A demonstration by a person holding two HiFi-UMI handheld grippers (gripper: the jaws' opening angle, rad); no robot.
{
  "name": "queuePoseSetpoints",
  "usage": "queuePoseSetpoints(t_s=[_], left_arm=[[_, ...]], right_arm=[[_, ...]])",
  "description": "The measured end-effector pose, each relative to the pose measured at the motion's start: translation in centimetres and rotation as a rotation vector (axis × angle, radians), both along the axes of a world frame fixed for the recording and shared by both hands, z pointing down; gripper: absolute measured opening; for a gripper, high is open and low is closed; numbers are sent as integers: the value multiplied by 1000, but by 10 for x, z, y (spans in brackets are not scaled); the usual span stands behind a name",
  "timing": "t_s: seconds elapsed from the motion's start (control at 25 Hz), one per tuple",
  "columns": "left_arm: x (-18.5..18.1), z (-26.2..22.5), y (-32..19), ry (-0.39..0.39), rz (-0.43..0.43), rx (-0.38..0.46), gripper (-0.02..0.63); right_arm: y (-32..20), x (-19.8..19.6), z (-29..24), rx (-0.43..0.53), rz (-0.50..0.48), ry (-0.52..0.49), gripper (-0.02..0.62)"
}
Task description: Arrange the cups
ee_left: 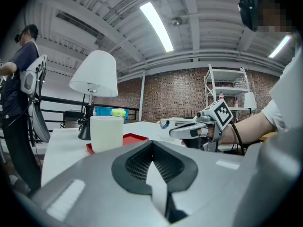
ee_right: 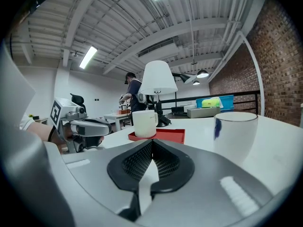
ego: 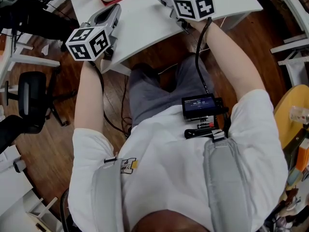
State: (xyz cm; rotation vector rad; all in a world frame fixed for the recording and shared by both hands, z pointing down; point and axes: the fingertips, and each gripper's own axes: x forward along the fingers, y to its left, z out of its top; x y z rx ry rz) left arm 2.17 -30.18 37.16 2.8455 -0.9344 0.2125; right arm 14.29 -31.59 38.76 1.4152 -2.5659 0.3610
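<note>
White table [ego: 145, 18], left gripper [ee_left: 152, 162] and right gripper [ee_right: 151, 162] shut tight, empty, cup [ee_left: 107, 133] on red tray [ee_left: 136, 138] ahead, second cup [ee_right: 235, 134] right of right gripper

We list two cups on the table [ego: 145, 18]. The cream cup [ee_left: 106, 132] is plain and straight-sided, standing upright on one end of a red tray [ee_left: 135, 138]. The white cup [ee_right: 235, 135] narrows toward its base, has a dark rim line and a blue mark on its side, and stands upright on bare tabletop, apart from the tray.
</note>
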Motion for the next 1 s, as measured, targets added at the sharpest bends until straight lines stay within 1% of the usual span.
queuePoseSetpoints(t_s=[0.12,0.16,0.24,0.28,0.32,0.36,0.4,0.44,0.48,0.52,0.56,0.6,0.68,0.8,0.88,0.92,1.0], left_arm=[[0,0,1,1,-1,-1,0],[0,0,1,1,-1,-1,0],[2,0,3,4,2,1,0],[5,0,4,6,8,4,0],[9,0,7,8,17,7,0],[14,0,9,9,28,8,0],[20,0,11,10,41,10,0],[26,0,13,11,54,12,0],[33,0,14,12,68,13,0],[39,0,15,12,81,13,0],[46,0,16,11,95,11,0],[53,0,16,10,107,7,0],[66,2,17,7,121,-1,0],[76,3,17,6,129,-5,0],[79,3,16,3,128,-5,0],[80,4,16,2,129,-6,0],[81,5,16,1,134,-8,0]], right_arm=[[2,6,-9,63,24,14,3],[3,12,-14,102,40,42,13],[5,30,-25,194,87,134,43],[6,42,-31,239,120,185,67],[5,56,-38,276,158,228,105],[3,71,-44,301,195,258,163],[-1,86,-48,307,227,277,229],[-7,100,-50,288,245,285,298],[-15,110,-48,246,248,284,365],[-23,117,-44,188,239,280,419],[-32,121,-39,127,227,278,469],[-41,124,-34,72,216,281,487],[-57,124,-28,-14,191,310,505],[-71,116,-19,-144,141,396,501],[-76,114,-11,-229,119,473,467],[-77,115,-6,-263,108,507,423],[-76,115,-1,-300,72,548,419]])
